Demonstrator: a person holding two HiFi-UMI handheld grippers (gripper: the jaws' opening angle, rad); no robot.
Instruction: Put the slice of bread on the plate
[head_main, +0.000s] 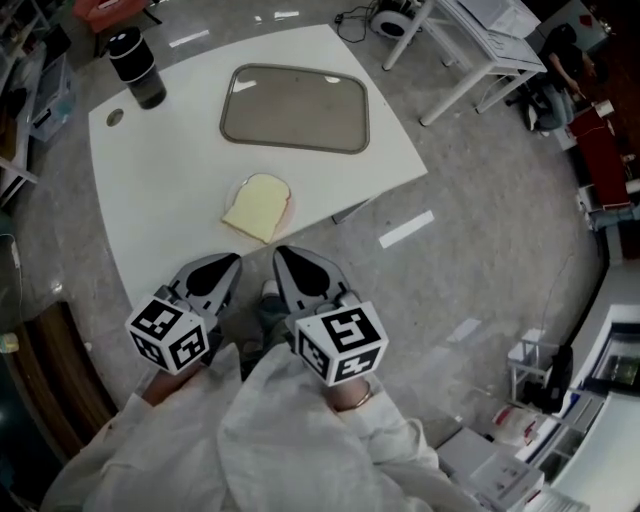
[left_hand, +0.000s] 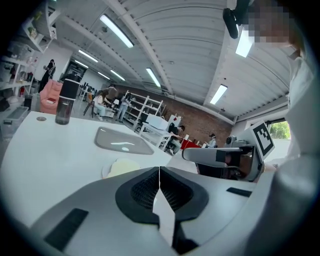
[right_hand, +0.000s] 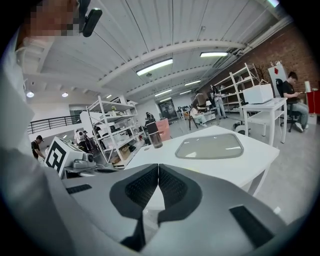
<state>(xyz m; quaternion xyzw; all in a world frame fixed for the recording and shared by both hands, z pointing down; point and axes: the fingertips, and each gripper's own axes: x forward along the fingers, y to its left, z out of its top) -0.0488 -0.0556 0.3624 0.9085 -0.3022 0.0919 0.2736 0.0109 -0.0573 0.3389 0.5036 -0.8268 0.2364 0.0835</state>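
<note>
**Head view:** The pale yellow, round-topped slice of bread (head_main: 257, 206) lies on a small round white plate (head_main: 291, 204) near the front edge of the white table (head_main: 150, 190). It sits at 12 o'clock from the left gripper (head_main: 234, 263) and the right gripper (head_main: 281, 254), and both are apart from it.

**Left gripper view:** The jaws are clenched on nothing. The plate (left_hand: 106, 170) lies at 11 o'clock.

**Right gripper view:** The jaws are clenched and empty.

**Hazard:** A careless forward nudge could likely push the plate off the edge.
</note>
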